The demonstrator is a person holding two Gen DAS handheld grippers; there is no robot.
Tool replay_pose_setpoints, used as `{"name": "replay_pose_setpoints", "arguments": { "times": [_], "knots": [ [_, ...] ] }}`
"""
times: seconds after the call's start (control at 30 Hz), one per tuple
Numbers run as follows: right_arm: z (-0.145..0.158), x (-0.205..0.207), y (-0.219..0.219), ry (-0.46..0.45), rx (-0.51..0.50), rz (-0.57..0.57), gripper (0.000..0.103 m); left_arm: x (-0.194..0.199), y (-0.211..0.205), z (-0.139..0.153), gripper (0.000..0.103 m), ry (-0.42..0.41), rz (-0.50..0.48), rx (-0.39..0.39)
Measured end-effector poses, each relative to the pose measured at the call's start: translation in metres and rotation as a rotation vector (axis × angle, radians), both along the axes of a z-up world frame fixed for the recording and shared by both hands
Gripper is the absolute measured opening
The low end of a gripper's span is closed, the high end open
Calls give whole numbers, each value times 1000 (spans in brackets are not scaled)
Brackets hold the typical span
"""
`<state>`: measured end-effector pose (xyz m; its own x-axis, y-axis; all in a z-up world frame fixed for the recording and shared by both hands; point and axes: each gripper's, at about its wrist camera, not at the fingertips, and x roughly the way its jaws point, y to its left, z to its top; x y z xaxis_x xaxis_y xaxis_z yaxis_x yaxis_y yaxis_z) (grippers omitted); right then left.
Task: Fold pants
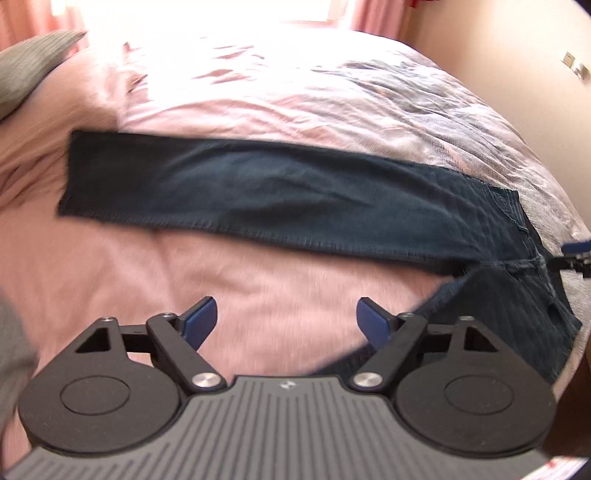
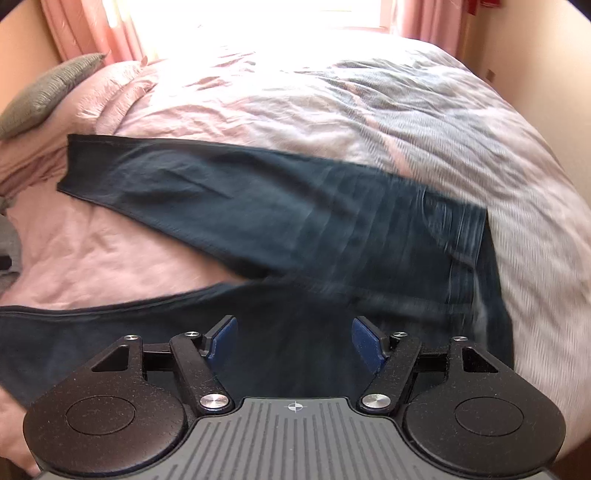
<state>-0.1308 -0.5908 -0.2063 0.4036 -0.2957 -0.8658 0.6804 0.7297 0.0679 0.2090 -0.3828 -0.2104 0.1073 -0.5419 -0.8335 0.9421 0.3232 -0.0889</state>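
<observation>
On bed (image 1: 258, 295), dark pants (image 1: 258, 192) spread flat — soft, limp, heavyish; grab hem and waistband. Left gripper (image 1: 286, 317), right gripper (image 2: 291, 332) — fingers wide, empty.

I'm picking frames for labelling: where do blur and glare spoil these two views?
Left wrist view: window blown out, washing the far bedspread; pants mildly smeared. Right wrist view: same glare up top, heavy motion blur on the pants' waist end; fisheye bends both.
</observation>
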Motion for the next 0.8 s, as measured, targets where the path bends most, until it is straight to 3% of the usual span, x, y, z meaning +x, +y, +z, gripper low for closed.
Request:
{"name": "replay_pose_setpoints", "arguments": {
  "times": [0.2, 0.43, 0.63, 0.8],
  "knots": [
    [-52, 34, -113, -43, -32, 82, 66, 57, -123, -54, 74, -64, -167, -56],
    [-108, 108, -206, -65, -53, 211, 66, 93, -248, -110, 71, -219, -476, -53],
    [-131, 150, -248, -76, -37, 325, 66, 118, -300, -147, 69, -219, -688, 40],
    [-159, 169, -265, 13, 27, 416, 66, 142, -316, -171, 67, -150, -765, 136]
  ]
}}
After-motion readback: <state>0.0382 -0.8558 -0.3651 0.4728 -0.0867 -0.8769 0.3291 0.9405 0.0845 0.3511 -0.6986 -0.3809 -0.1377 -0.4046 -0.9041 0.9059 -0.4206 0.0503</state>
